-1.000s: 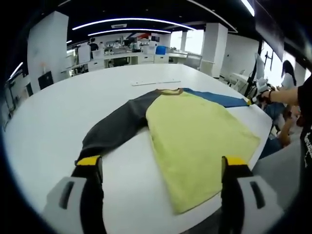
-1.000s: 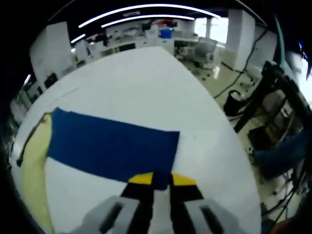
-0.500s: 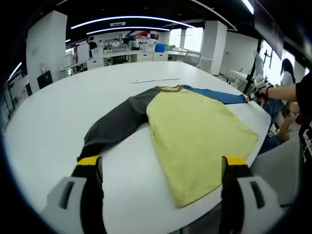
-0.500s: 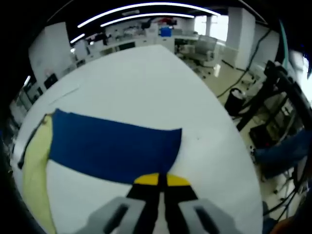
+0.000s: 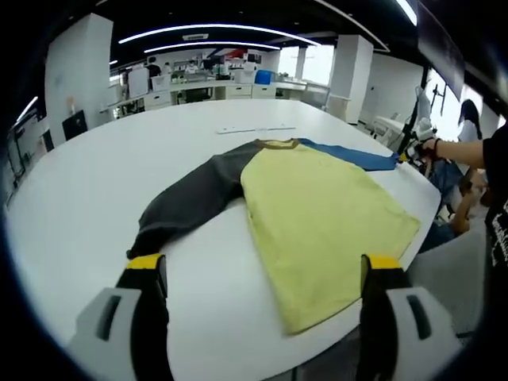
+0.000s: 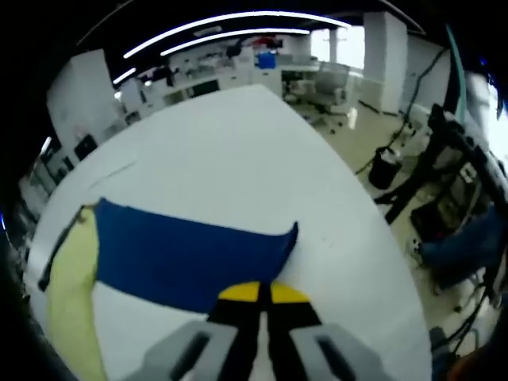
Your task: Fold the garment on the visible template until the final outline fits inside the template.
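First fold starting: right tool (image 6: 258,292) clamped on blue sleeve (image 6: 190,252) cuff, lifting edge off bench (image 6: 238,151). Left tool (image 5: 266,274) wide open, empty, near dark sleeve (image 5: 186,202). Next: carry blue sleeve across yellow body (image 5: 317,214).

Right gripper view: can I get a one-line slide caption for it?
Right gripper, jaws shut on the cuff of the shirt's blue sleeve, which lies spread across the white table.

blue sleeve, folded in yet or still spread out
Spread out: the blue sleeve lies flat on the table, its cuff end pinched by the shut right gripper.
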